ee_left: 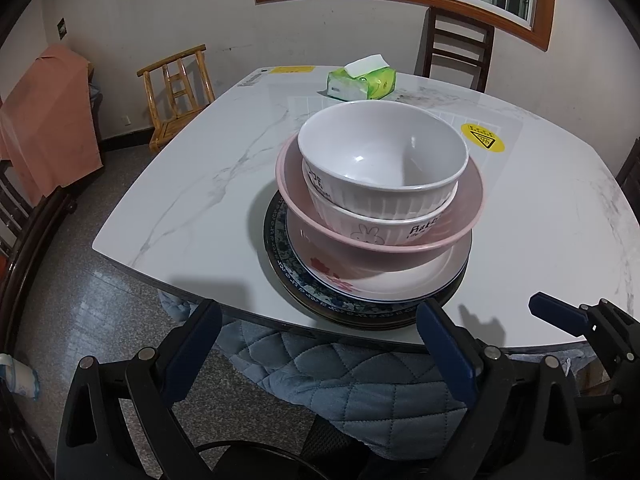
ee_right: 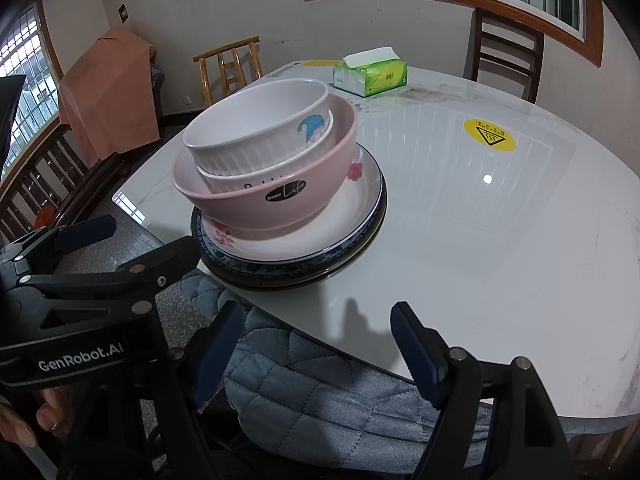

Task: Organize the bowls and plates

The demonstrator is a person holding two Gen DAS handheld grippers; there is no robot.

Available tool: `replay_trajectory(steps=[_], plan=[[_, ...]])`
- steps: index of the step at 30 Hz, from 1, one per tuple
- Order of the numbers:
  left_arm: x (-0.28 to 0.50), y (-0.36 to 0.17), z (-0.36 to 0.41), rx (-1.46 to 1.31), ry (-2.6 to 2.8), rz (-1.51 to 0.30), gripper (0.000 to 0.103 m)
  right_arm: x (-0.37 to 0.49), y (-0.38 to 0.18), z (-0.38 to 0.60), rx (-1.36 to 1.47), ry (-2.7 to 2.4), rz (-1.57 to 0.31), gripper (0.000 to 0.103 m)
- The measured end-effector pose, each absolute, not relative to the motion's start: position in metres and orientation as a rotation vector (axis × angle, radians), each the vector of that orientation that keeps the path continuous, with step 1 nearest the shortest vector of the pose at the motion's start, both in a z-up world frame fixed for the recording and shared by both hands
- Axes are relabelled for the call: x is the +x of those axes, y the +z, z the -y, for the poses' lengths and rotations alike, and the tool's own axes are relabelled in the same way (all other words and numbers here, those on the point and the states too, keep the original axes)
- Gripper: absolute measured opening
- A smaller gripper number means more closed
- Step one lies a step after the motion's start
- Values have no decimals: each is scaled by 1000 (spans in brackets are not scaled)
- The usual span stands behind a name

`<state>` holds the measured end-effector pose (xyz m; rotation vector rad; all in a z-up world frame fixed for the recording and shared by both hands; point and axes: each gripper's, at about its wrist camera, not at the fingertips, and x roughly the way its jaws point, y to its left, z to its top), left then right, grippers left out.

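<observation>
- The marble table (ee_left: pixel 168 184) carries one stack of dishes near its front edge, around 6 o'clock on the tabletop in the left wrist view.
- At the bottom of the stack lies a dark-rimmed plate (ee_left: pixel 280 280), with a blue-patterned plate (ee_left: pixel 298 286) on it and a white floral plate (ee_left: pixel 360 276) on top of that.
- A pink bowl (ee_left: pixel 472 196) sits in the floral plate, tilted slightly.
- Two white ribbed bowls are nested inside the pink bowl: the lower bowl (ee_left: pixel 380 228) bears a rabbit drawing, and the upper bowl (ee_left: pixel 380 152) stands empty above it.
- The left gripper (ee_left: pixel 320 344) hangs just off the table's near edge at 6 o'clock from the stack, its blue-padded fingers (ee_left: pixel 444 344) spread wide apart and holding nothing.
- The right gripper (ee_right: pixel 316 344) hovers at the near edge too, at about 5 o'clock from the stack in its own view, fingers (ee_right: pixel 412 344) parted and empty.
- A green tissue pack (ee_left: pixel 362 80) lies at 12 o'clock on the table, well apart from the stack.
- A yellow warning sticker (ee_left: pixel 482 138) sits at 2 o'clock from the stack.
- A quilted blue cover (ee_left: pixel 340 376) hangs below the table edge.
- A bamboo chair (ee_left: pixel 176 92) stands at 10 o'clock and a dark chair (ee_left: pixel 456 48) at 1 o'clock, both beyond the table.
</observation>
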<state>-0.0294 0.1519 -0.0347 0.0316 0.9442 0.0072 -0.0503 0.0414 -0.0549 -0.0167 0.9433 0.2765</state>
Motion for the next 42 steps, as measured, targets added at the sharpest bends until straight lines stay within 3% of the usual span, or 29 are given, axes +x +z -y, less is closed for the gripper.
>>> replay_trajectory(steps=[42], plan=[[-27,-38,-152,57,10,-949,97,-52,-60,-45,-13,288,-957,78]])
